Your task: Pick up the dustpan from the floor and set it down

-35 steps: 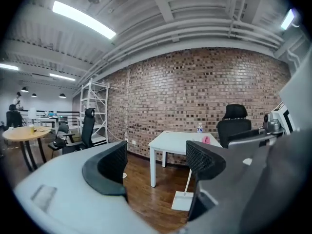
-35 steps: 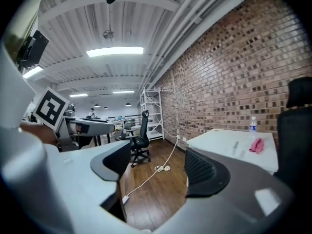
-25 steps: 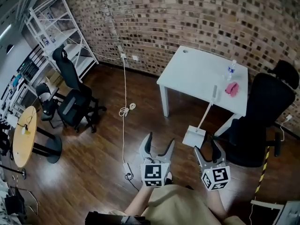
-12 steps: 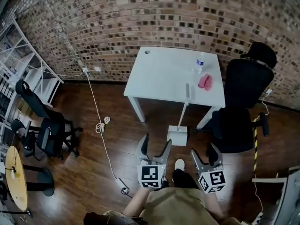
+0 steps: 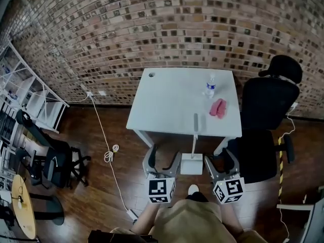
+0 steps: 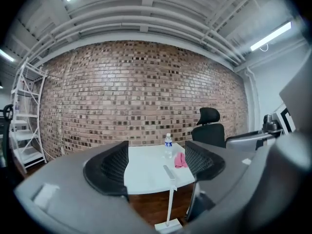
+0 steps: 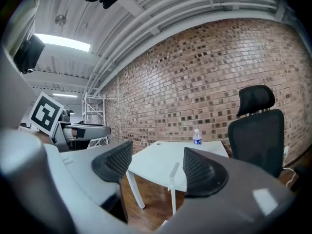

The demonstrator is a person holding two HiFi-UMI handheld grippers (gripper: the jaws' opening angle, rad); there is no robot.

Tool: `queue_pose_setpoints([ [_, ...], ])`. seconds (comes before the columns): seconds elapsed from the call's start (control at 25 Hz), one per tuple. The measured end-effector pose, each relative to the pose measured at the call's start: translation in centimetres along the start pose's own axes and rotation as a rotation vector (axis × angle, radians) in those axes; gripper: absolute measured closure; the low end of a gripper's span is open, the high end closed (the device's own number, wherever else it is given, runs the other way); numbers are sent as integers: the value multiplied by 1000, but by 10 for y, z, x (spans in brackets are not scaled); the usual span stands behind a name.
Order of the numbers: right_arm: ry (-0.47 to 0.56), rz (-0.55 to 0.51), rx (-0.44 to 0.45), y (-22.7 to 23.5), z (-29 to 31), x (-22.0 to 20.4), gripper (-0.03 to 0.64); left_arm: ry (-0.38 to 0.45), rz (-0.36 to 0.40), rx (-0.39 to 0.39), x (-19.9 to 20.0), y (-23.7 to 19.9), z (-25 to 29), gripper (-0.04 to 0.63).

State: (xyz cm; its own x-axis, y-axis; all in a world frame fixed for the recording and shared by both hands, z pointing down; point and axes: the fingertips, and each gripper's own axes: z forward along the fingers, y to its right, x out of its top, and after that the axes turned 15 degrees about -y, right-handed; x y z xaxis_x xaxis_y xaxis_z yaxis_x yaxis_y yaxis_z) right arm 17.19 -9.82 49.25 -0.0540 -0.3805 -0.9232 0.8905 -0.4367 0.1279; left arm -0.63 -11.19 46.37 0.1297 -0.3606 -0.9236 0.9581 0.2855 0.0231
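Left hand-held gripper (image 5: 163,154) left of dustpan (image 5: 191,164)

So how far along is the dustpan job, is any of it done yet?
Nothing looks done: the dustpan stands on the floor by the table, untouched. In hand: the left hand-held gripper and right hand-held gripper are both open and empty, just short of it. Left: grip it, lift it, set it down.

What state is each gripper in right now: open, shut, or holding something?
Left gripper: open, holding nothing.
Right gripper: open, holding nothing.
The white long-handled dustpan is not gripped by either.
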Motion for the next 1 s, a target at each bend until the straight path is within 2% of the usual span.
queue_pose_setpoints([
  [0.24, -7, 34, 6, 35, 32, 8, 324, -16, -22, 40, 18, -14, 37, 252],
  [0.4, -27, 35, -1, 42, 50, 9, 324, -31, -37, 49, 19, -24, 55, 252],
  [0.64, -34, 33, -64, 53, 72, 11, 324, -22, -13, -8, 30, -35, 87, 252],
  [0.84, -60, 124, -136, 58, 89, -15, 324, -17, 45, -44, 37, -54, 106, 261],
  [1.0, -129, 119, -149, 54, 108, -46, 324, -19, 30, -66, 35, -70, 116, 264],
])
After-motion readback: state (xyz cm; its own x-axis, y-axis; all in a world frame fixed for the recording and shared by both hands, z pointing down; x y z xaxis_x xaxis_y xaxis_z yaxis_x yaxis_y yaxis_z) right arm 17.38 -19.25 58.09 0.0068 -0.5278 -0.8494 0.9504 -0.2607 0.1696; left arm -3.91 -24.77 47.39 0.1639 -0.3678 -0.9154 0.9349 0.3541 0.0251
